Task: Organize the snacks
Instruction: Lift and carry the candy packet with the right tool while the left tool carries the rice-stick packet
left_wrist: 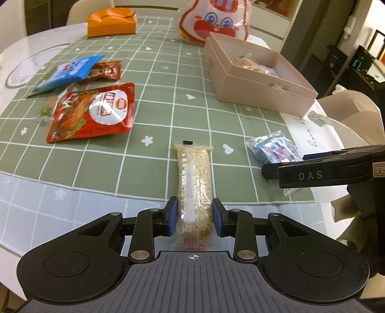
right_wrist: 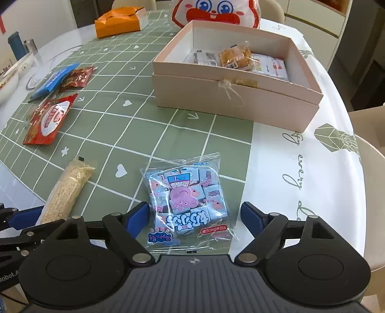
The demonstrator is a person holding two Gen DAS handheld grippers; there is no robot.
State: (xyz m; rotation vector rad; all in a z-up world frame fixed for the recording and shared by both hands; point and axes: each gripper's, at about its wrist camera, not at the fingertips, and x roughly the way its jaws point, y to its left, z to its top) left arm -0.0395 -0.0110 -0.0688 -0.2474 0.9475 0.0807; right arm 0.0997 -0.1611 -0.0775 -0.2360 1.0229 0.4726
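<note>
My left gripper (left_wrist: 195, 213) is shut on a long clear-wrapped rice bar (left_wrist: 194, 185) that lies on the green checked cloth (left_wrist: 156, 103). The bar also shows in the right wrist view (right_wrist: 67, 190). My right gripper (right_wrist: 195, 216) is open, its blue pads either side of a Peppa Pig candy bag (right_wrist: 187, 202) without touching it. That bag shows in the left wrist view (left_wrist: 274, 151) with the right gripper (left_wrist: 264, 172) over it. An open pink box (right_wrist: 235, 96) holding several snacks stands beyond; it also shows in the left wrist view (left_wrist: 259, 81).
A red chicken pouch (left_wrist: 93, 113), a blue packet (left_wrist: 67, 72) and a small red packet (left_wrist: 105, 71) lie at the left. An orange box (left_wrist: 112, 22) and a rabbit-face bag (left_wrist: 214, 19) stand at the far edge. A chair (right_wrist: 368, 168) is at the right.
</note>
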